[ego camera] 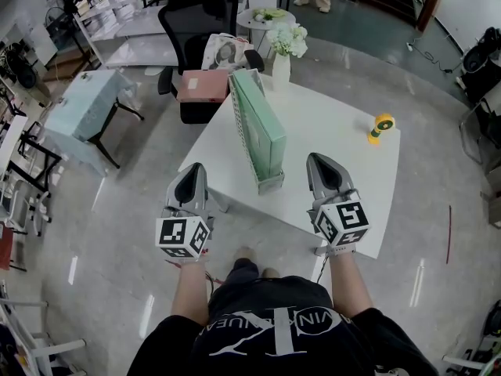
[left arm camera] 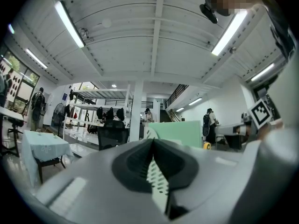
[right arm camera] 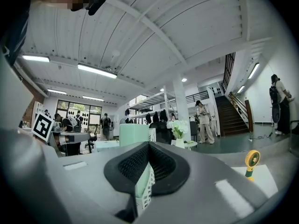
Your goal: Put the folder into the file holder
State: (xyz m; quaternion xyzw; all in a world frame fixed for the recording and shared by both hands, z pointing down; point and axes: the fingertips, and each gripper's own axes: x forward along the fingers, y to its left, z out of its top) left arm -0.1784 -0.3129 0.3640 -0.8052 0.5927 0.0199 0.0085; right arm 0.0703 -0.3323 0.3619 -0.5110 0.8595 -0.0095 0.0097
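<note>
The folder (ego camera: 262, 120) is showing mint green inside a white holder (ego camera: 270, 182) patterned with small punched holes, on a white table (ego camera: 337, 131). The left gripper (ego camera: 196, 167) and right gripper (ego camera: 315, 157) are showing grey shells, black pads and cubes of black-and-white square markers. A fan (ego camera: 381, 127) is showing yellow over a green base. White flowers (ego camera: 288, 39) are filling a white vase (ego camera: 281, 70). A pink box (ego camera: 202, 84) is lying against a black chair (ego camera: 200, 14). The shirt (ego camera: 274, 331) is showing black with white lettering.
</note>
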